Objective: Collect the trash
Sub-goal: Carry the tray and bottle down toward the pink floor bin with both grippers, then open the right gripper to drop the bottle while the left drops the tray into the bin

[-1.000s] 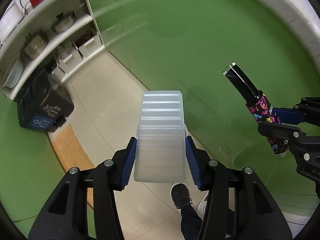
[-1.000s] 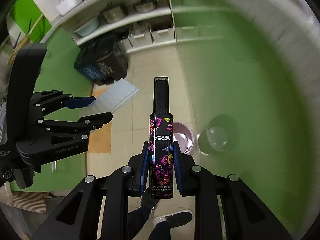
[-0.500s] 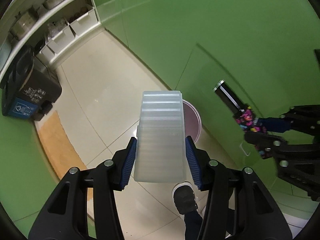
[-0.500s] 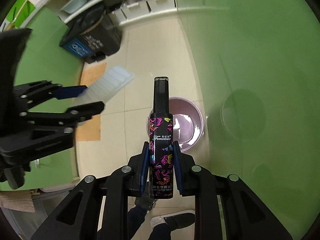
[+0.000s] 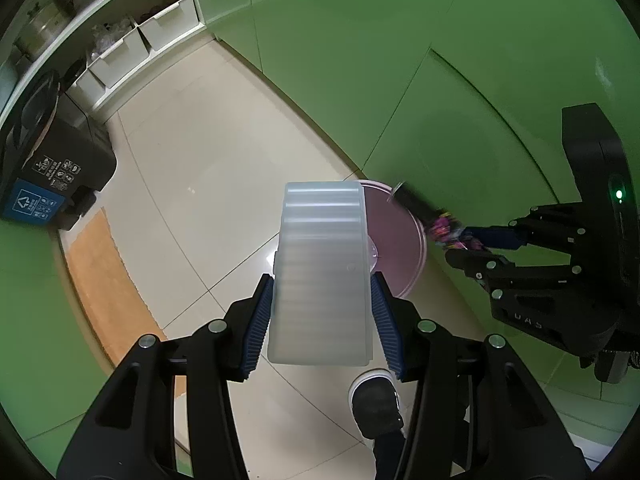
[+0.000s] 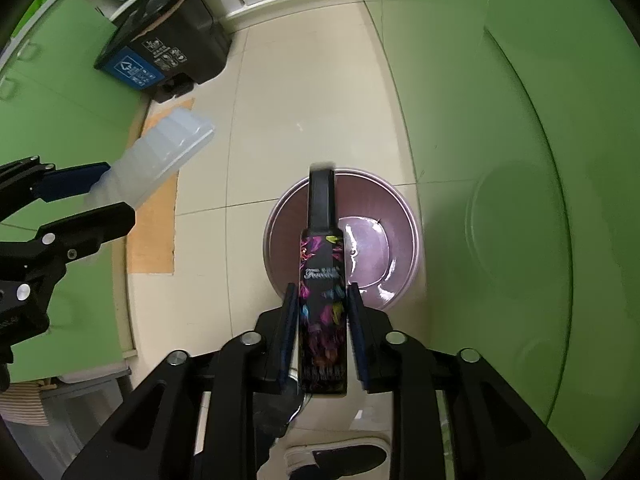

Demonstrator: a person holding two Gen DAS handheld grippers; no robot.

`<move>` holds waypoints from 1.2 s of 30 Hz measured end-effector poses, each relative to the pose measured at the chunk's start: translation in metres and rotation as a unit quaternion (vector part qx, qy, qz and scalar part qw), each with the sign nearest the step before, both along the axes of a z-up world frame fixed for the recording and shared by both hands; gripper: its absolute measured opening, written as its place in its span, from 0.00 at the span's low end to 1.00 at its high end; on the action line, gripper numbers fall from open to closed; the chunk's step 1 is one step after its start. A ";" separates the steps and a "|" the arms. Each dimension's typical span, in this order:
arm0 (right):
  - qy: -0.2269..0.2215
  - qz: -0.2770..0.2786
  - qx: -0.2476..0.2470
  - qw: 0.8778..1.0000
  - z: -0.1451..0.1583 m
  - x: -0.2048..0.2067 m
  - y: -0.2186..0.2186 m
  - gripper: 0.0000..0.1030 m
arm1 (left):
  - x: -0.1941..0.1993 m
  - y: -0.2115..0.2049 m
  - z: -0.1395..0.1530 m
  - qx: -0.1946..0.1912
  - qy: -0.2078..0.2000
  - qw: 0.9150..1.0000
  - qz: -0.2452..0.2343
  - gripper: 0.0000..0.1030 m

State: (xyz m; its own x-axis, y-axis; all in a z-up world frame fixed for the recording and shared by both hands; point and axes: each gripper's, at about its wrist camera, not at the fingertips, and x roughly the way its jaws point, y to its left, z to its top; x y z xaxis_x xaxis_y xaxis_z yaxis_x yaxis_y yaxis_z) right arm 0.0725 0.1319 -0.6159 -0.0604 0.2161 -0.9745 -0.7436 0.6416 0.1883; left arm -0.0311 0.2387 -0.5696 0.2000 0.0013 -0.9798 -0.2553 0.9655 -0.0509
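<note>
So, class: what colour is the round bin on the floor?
Purple bin, best seen in the right wrist view.

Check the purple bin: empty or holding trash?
Empty as far as visible: the purple bin shows bare glossy bottom; the tube hides part.

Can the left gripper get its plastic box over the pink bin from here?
Probably yes. The left gripper holds the plastic box just beside the pink bin, nothing between them. The right gripper, jaws opening around the tube, crowds the bin.
</note>
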 end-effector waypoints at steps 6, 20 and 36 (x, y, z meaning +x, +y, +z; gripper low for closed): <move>-0.020 -0.014 0.016 1.000 0.011 0.000 -0.013 0.89 | 0.003 0.000 -0.003 -0.003 0.001 1.000 0.000 0.48; -0.055 -0.038 0.023 0.997 0.084 -0.034 -0.052 0.92 | 0.026 -0.029 -0.007 -0.020 -0.007 0.999 -0.029 0.47; -0.060 -0.066 0.033 0.995 0.103 -0.042 -0.069 0.92 | 0.048 -0.043 -0.018 -0.023 -0.020 0.999 -0.041 0.95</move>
State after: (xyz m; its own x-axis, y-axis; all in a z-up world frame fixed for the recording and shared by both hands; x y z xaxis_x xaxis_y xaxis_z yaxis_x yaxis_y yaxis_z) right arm 0.0309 0.0628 -0.5129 0.0889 0.2774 -0.9566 -0.6734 0.7244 0.1475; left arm 0.0167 0.1955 -0.5874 0.2360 -0.0614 -0.9698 -0.1718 0.9796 -0.1038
